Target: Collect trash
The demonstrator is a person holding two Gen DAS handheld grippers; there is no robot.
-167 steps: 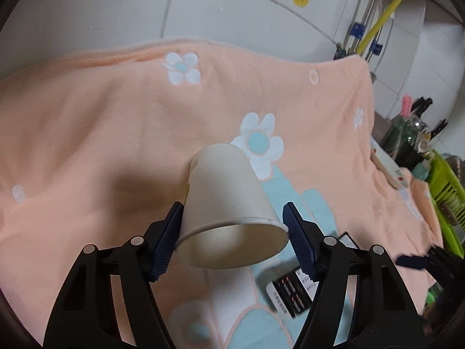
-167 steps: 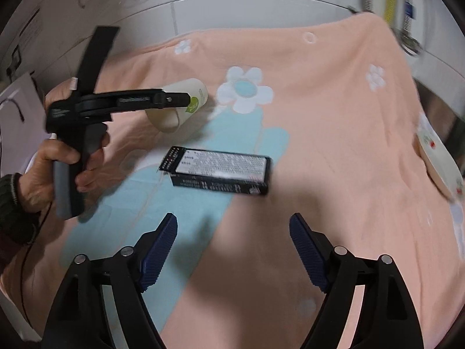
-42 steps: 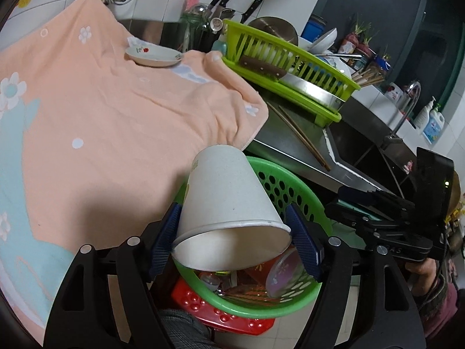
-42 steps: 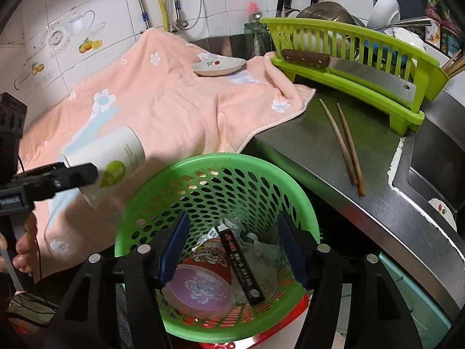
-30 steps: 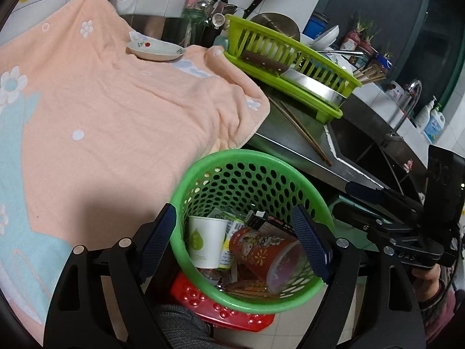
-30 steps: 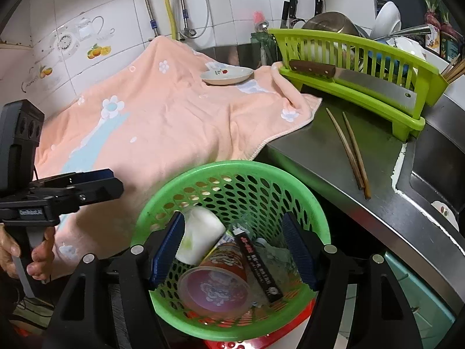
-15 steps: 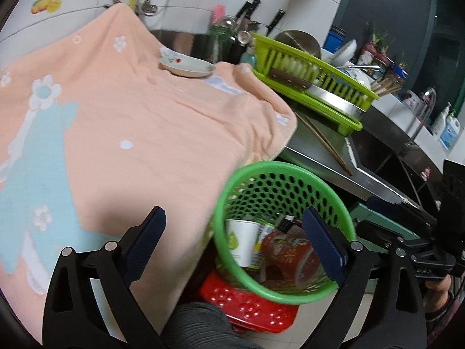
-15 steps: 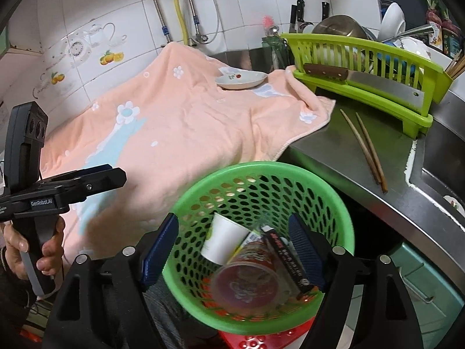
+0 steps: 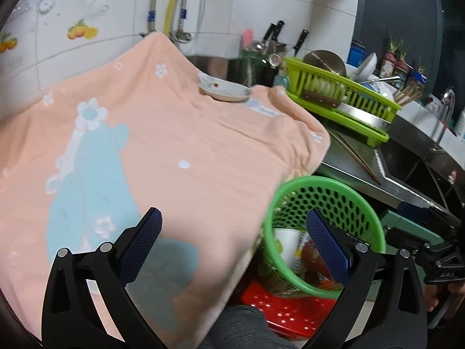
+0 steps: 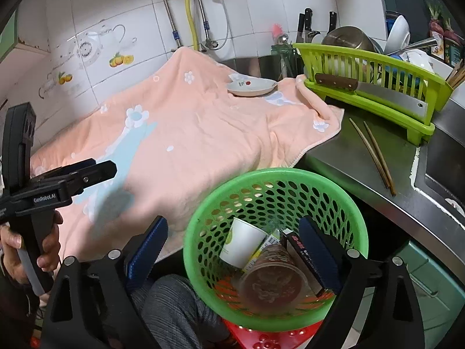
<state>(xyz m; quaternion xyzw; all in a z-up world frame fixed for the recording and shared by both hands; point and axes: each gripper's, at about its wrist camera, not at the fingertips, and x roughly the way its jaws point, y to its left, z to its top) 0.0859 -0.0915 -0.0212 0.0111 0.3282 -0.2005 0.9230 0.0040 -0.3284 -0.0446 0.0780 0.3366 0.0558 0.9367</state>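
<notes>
A peach flowered towel (image 10: pixel 203 133) covers the counter (image 10: pixel 363 174) below white wall tiles (image 10: pixel 255 5). The paper cup (image 10: pixel 242 245) lies inside the green trash basket (image 10: pixel 261 180) beside it. The left claw (image 9: pixel 232 241) and right claw (image 10: pixel 232 250) have just been opening, both spread and empty.

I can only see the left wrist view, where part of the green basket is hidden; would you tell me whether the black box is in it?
Observer: Yes, the black box leans inside the green basket, beside the white paper cup.
Operator: Thank you. Is the right tool holding anything?
Observer: No. The right tool is over the basket. Its jaws have just been opening, and nothing is gripped between them.
</notes>
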